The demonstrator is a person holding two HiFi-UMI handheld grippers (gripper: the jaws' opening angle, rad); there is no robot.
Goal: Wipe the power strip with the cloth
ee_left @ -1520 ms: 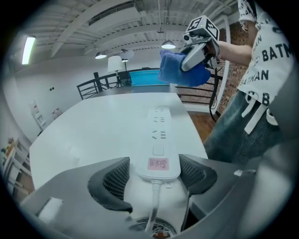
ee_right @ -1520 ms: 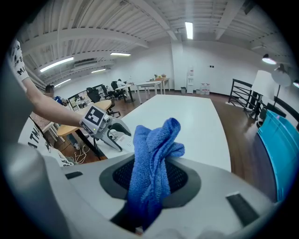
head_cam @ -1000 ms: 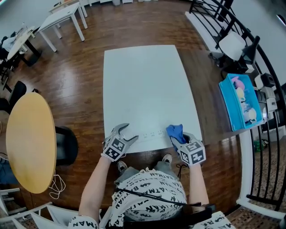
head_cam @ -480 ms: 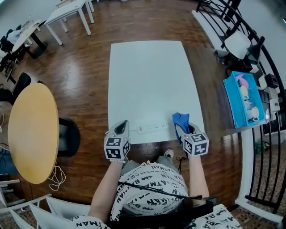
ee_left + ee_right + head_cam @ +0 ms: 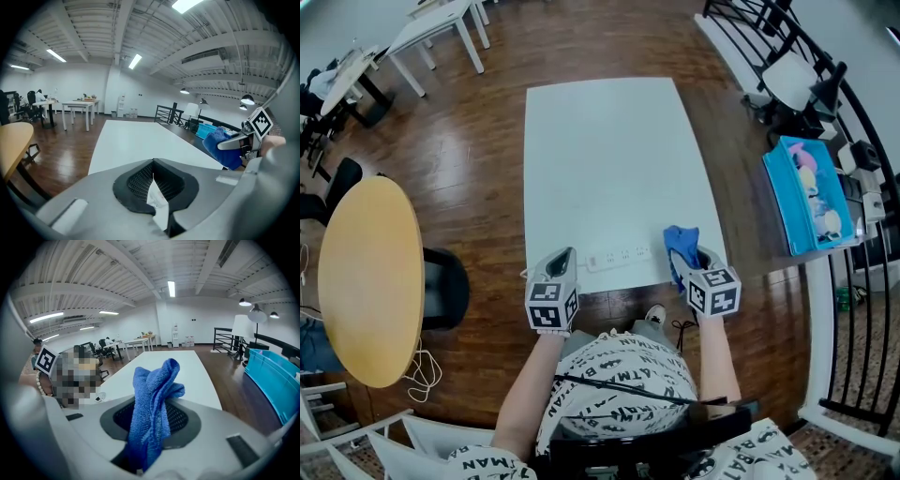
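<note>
Abreast: left gripper (image 5: 562,257), right gripper (image 5: 688,264) (cloth (image 5: 679,241))

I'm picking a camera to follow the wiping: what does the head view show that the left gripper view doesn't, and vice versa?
Only the head view shows the white plastic power strip, lying by the table's near edge between the two grippers. Only the left gripper view shows the jaws of the left gripper shut on a thin white slip. Both show the white rectangular table and the blue terry cloth clamped in the right gripper.
</note>
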